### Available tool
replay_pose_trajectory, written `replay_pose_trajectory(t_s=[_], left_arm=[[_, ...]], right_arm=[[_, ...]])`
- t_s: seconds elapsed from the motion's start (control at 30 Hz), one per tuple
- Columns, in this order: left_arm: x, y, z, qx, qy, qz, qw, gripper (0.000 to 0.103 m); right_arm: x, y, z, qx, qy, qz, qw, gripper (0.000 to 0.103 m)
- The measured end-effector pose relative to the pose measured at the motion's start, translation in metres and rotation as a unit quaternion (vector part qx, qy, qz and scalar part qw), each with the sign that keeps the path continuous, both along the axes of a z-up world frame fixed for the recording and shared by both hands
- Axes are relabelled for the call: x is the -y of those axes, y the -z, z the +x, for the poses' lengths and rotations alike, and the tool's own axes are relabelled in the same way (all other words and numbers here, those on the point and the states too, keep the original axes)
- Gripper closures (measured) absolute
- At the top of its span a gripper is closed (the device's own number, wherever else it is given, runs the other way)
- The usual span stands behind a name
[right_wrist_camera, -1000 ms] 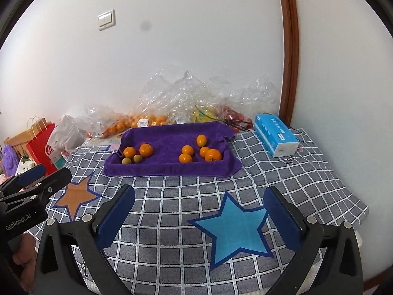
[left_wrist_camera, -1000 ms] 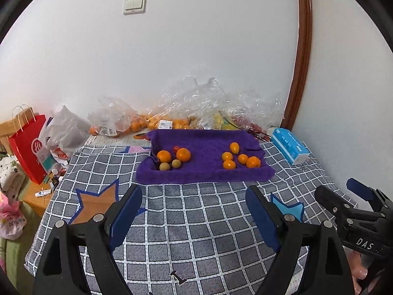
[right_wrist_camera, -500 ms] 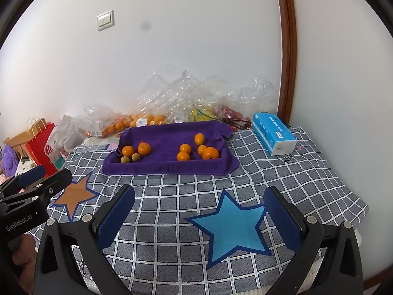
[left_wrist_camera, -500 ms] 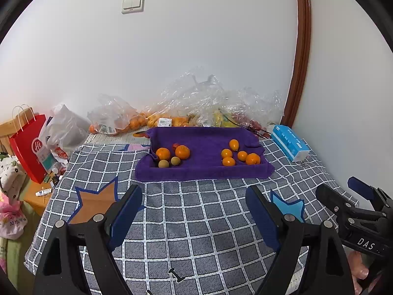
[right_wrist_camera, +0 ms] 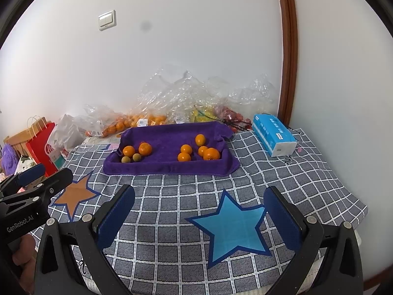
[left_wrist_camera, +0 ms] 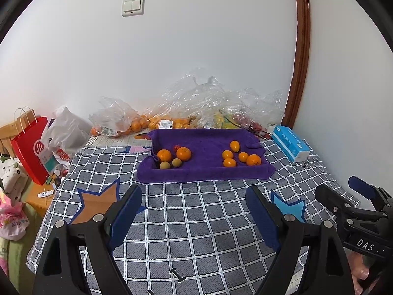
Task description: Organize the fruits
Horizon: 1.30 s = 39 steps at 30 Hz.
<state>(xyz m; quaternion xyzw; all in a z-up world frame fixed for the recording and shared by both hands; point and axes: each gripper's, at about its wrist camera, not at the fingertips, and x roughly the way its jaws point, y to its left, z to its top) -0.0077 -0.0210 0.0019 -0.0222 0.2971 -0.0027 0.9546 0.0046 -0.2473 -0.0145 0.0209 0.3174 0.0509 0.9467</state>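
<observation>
Left gripper (left_wrist_camera: pixel 194 211) and right gripper (right_wrist_camera: pixel 199 211) are hovering above the checked cloth (right_wrist_camera: pixel 172 221), jaws spread and gripping nothing. Oranges (right_wrist_camera: pixel 145 148) are lying in two groups on the purple towel (right_wrist_camera: pixel 169 167).

Black tongs (left_wrist_camera: pixel 194 211) with blue pads, silver screws.

Bare checked cloth (right_wrist_camera: pixel 172 196) up to purple tray (right_wrist_camera: pixel 169 168); plastic bags (right_wrist_camera: pixel 186 95) behind.

Blue tissue box (right_wrist_camera: pixel 273 134) on checked cloth (right_wrist_camera: pixel 282 179), red paper bag (left_wrist_camera: pixel 33 148), wall switch (left_wrist_camera: pixel 133 6), blue star patch (right_wrist_camera: pixel 233 228)
</observation>
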Motion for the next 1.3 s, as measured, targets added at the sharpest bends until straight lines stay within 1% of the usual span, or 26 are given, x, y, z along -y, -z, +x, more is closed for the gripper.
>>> replay_pose_trajectory(t_s=[1.3], left_arm=[[-0.0011, -0.0033, -0.0023, 0.002, -0.002, 0.0, 1.0, 0.018]], right_arm=[[0.0008, -0.006, -0.0018, 0.005, -0.004, 0.001, 1.0, 0.0]])
